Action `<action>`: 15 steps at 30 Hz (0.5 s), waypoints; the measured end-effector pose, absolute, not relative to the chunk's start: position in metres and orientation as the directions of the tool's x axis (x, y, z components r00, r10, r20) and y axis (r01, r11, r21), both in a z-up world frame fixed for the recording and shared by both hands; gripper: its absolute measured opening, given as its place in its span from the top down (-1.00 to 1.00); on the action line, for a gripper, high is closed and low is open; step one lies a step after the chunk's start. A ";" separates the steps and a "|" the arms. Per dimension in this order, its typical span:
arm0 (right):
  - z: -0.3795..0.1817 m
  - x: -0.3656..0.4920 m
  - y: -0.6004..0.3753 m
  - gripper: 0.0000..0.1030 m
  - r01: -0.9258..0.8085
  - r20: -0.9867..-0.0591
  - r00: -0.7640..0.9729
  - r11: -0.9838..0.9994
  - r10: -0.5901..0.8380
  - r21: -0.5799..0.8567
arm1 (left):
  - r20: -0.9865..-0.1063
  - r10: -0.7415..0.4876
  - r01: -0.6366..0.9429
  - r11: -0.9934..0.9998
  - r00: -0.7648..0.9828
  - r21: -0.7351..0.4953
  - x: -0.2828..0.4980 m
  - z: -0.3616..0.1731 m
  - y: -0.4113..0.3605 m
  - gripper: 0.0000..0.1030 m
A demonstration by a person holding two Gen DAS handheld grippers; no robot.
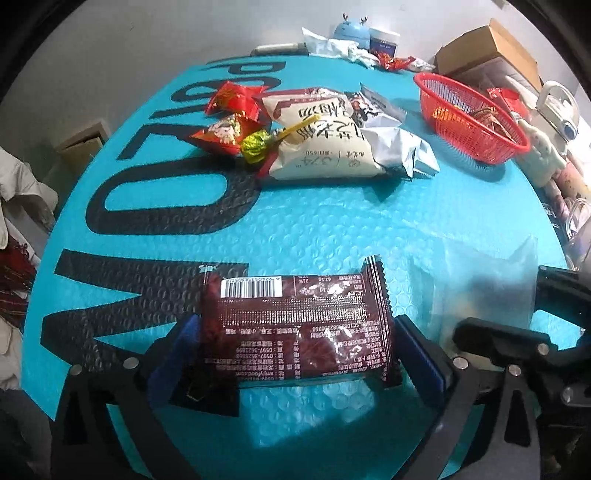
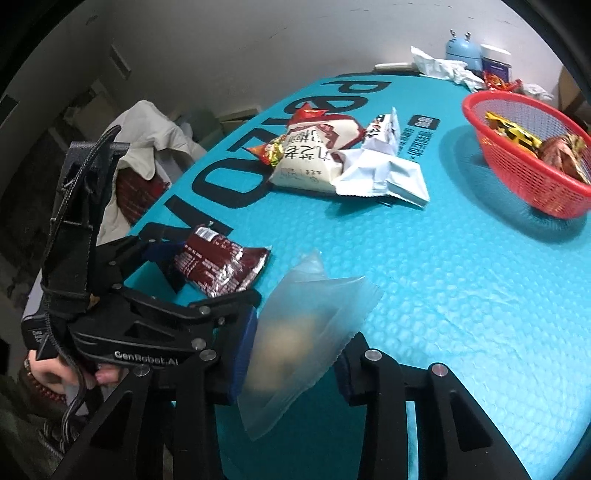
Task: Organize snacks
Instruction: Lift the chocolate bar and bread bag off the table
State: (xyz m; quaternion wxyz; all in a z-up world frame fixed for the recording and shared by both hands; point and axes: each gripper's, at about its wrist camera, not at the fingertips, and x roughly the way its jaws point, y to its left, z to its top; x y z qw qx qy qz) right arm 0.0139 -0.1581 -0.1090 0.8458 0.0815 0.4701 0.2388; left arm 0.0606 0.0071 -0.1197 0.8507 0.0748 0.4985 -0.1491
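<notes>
"GenRobot.AI" was printed on the left gripper (image 2: 207,258), whose jaws stood wide around a dark red snack packet (image 1: 295,328) lying on the blue mat (image 1: 369,229). The right gripper (image 2: 291,354) pinched a frosted pouch (image 2: 306,332).

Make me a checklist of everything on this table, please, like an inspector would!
Surface: teal bubble-textured mat with big black letters.
Job's things: dark red snack packet lying flat on the mat; frosted clear plastic pouch; red plastic mesh basket already holding some snacks; pile of white and red snack bags with a yellow-stick lollipop.
Clutter: blue round gadget with antlers, crumpled white paper, brown cardboard box, white bunny toy.
Grippers: left gripper wide open around the red packet; right gripper closed on the pouch.
Cables: black cord along the left gripper.
Surroundings: pale wall, cloth-covered chair.
</notes>
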 end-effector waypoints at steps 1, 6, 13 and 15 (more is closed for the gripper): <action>-0.109 0.013 -0.160 0.28 -0.325 -0.756 0.445 0.873 0.480 0.363 | -0.863 -0.181 0.327 0.945 0.472 -0.019 0.059 -0.118 0.008 -0.73; -0.108 0.009 -0.163 0.29 -0.326 -0.750 0.451 0.871 0.485 0.367 | -0.851 -0.233 0.329 0.941 0.470 -0.076 0.056 -0.111 0.009 -0.48; -0.101 -0.001 -0.169 0.34 -0.325 -0.735 0.471 0.871 0.488 0.370 | -0.835 -0.294 0.367 0.922 0.466 -0.120 0.044 -0.099 -0.001 -0.48; -0.099 -0.004 -0.170 0.36 -0.322 -0.730 0.481 0.872 0.486 0.368 | -0.829 -0.309 0.377 0.917 0.465 -0.130 0.041 -0.095 -0.003 -0.48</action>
